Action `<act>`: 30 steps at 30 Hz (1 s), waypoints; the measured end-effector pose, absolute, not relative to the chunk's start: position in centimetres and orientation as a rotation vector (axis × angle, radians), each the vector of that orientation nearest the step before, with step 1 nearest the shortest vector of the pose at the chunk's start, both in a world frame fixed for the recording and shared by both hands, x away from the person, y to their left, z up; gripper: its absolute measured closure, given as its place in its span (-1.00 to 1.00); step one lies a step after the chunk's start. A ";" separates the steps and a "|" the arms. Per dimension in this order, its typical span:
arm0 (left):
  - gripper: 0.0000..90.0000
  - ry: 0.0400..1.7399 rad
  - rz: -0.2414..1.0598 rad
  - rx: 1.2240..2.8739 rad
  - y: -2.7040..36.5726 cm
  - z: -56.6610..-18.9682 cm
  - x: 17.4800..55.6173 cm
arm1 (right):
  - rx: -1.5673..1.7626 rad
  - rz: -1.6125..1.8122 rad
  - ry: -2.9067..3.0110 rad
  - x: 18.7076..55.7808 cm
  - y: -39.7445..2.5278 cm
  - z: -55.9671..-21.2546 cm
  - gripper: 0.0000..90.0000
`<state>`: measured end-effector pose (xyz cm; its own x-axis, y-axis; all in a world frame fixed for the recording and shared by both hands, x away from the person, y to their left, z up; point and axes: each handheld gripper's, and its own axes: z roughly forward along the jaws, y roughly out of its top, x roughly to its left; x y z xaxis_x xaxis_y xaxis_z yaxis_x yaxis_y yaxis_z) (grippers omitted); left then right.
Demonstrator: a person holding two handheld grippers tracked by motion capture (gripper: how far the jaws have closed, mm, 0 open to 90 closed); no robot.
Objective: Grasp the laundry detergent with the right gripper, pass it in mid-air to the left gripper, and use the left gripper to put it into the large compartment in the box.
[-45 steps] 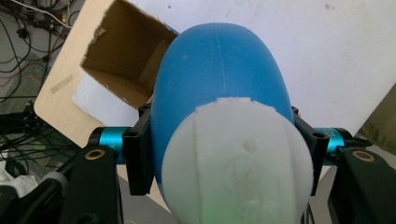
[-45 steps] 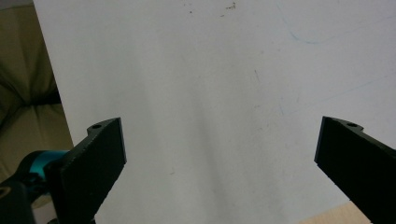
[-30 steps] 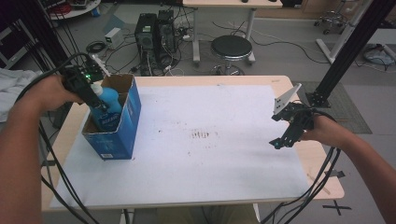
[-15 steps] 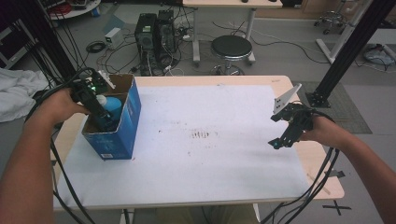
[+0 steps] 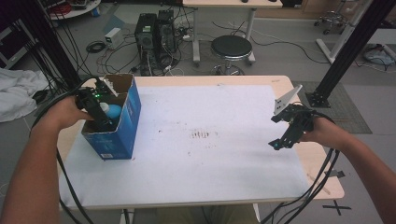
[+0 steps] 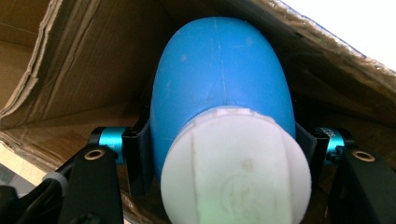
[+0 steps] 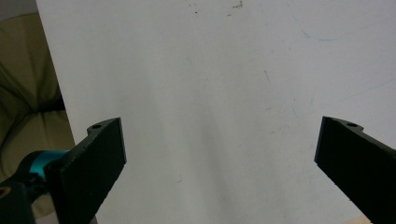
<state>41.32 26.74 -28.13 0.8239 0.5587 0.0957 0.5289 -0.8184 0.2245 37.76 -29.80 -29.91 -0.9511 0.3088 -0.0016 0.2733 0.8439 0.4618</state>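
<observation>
Blue bottle (image 6: 219, 84) is clamped between left gripper (image 6: 224, 149) fingers.

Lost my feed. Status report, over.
Left tongs shut on blue bottle, inside cardboard box. Right tongs open over white mat. Nothing blocking.

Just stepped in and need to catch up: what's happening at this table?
A person is working with two hand-held grippers. The left gripper reaches into an open blue cardboard box at the table's left side, its jaws shut on a blue bottle with a white cap inside the box. The right gripper hangs over the white sheet near the table's right edge, jaws wide open and holding nothing.
</observation>
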 end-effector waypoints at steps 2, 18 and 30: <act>-0.16 0.849 0.235 2.824 26.7 -28.2 41.3 | 0.464 0.723 2.943 37.8 -29.7 -29.9 -0.98; -0.36 0.895 0.280 2.734 27.8 -26.8 40.9 | 0.471 0.747 2.932 37.7 -29.8 -29.8 -0.98; -0.41 0.873 0.341 2.684 27.8 -23.5 39.7 | 0.482 0.768 2.912 37.5 -30.0 -29.5 -0.98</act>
<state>39.72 27.79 -23.54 0.7876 0.6021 0.1313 0.5314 -0.7714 0.3501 37.49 -29.99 -29.52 -0.9458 0.3245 -0.0081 0.2783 0.8235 0.4944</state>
